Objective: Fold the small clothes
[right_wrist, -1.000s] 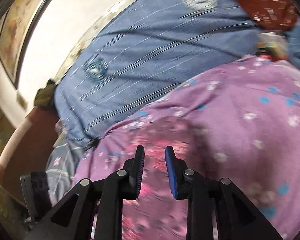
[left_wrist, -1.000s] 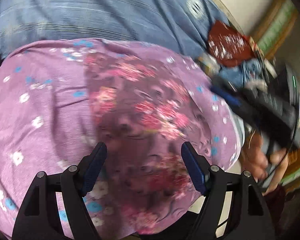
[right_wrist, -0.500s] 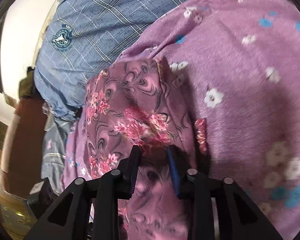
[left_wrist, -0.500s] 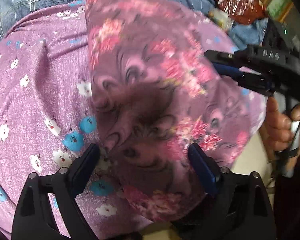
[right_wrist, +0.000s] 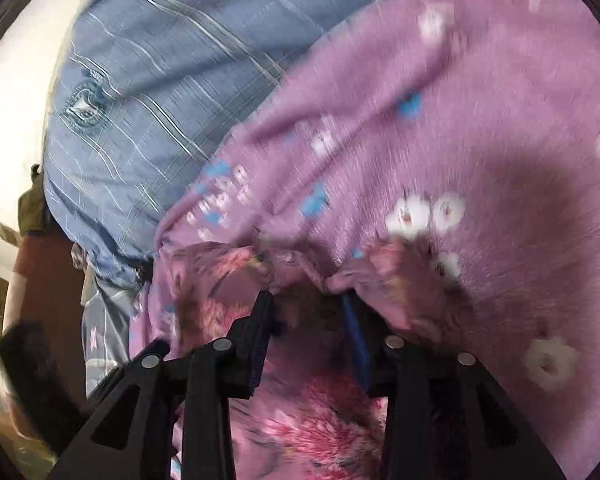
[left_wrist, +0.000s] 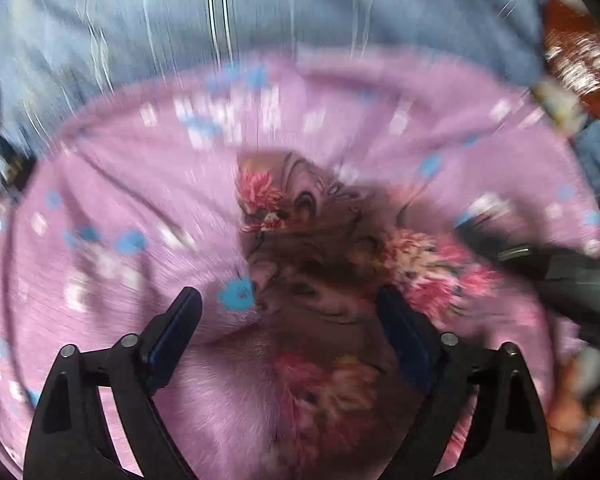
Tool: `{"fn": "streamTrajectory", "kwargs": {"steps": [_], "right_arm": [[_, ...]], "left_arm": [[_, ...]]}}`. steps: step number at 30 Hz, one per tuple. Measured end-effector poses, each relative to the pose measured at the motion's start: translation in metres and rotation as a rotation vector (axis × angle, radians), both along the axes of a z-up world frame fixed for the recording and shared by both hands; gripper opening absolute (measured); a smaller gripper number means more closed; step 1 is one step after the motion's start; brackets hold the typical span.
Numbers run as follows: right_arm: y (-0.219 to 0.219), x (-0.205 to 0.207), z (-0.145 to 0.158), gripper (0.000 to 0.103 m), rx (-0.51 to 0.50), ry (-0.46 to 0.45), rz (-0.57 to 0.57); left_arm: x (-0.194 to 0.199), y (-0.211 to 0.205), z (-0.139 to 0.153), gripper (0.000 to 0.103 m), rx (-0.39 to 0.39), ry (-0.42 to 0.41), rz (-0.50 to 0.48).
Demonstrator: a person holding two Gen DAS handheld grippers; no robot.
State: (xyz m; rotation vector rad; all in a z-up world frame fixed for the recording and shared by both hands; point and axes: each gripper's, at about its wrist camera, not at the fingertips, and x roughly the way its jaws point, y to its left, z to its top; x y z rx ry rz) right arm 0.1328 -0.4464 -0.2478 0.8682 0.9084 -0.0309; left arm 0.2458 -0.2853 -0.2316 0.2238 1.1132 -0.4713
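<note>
Your small garment [left_wrist: 324, 276], mauve with pink flowers and dark swirls, lies crumpled on the lilac blanket [left_wrist: 120, 208], bunched toward 6 o'clock.

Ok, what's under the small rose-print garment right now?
The rose-print garment lies on a lilac flowered cloth, which spreads over a blue checked sheet. Whatever sits directly beneath the garment's middle is covered, so anything tucked there cannot be seen.

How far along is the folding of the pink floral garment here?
Early. Done: the floral garment lies bunched on the purple flowered sheet, no neat fold visible. In hand: the left gripper has just opened wide; the right gripper straddles a fabric ridge. Left: flattening and folding.
</note>
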Motion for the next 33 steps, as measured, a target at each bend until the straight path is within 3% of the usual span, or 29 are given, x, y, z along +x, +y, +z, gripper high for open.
{"fn": "streamTrajectory", "kwargs": {"steps": [1, 5, 9, 11, 13, 15, 16, 18, 20, 22, 28, 33], "right_arm": [[-0.001, -0.003, 0.001, 0.033, 0.010, -0.016, 0.002], [-0.006, -0.029, 0.016, 0.037, 0.022, -0.034, 0.009], [0.004, -0.092, 0.051, 0.040, -0.072, -0.115, 0.090], [0.017, -0.125, 0.062, 0.040, -0.102, -0.145, 0.144], [0.025, -0.151, 0.062, 0.040, -0.102, -0.147, 0.173], [0.034, -0.171, 0.042, 0.037, -0.076, -0.088, 0.198], [0.041, -0.177, 0.020, 0.038, -0.060, -0.014, 0.209], [0.044, -0.187, 0.005, 0.037, -0.064, 0.038, 0.180], [0.046, -0.193, 0.018, 0.037, -0.081, 0.057, 0.167], [0.048, -0.196, 0.038, 0.040, -0.114, 0.043, 0.165], [0.060, -0.228, 0.112, 0.047, -0.217, -0.142, 0.150], [0.080, -0.246, 0.154, 0.050, -0.316, -0.248, 0.140]], "left_arm": [[0.000, 0.010, -0.003, 0.103, -0.038, 0.002, 0.053], [-0.015, 0.037, 0.006, 0.103, -0.085, 0.029, 0.070], [-0.076, 0.060, 0.040, 0.102, -0.171, -0.020, 0.005], [-0.118, 0.061, 0.050, 0.102, -0.133, -0.082, -0.055], [-0.155, 0.058, 0.042, 0.103, -0.074, -0.116, -0.125], [-0.179, 0.045, 0.018, 0.103, 0.015, -0.098, -0.182], [-0.186, 0.042, 0.004, 0.103, 0.056, -0.075, -0.187], [-0.186, 0.052, 0.004, 0.103, 0.011, -0.045, -0.122], [-0.185, 0.057, 0.018, 0.103, 0.022, -0.013, -0.111], [-0.194, 0.068, 0.048, 0.103, 0.014, -0.116, -0.097], [-0.235, 0.098, 0.128, 0.103, -0.028, -0.388, -0.043], [-0.259, 0.108, 0.163, 0.103, -0.018, -0.499, -0.021]]}}
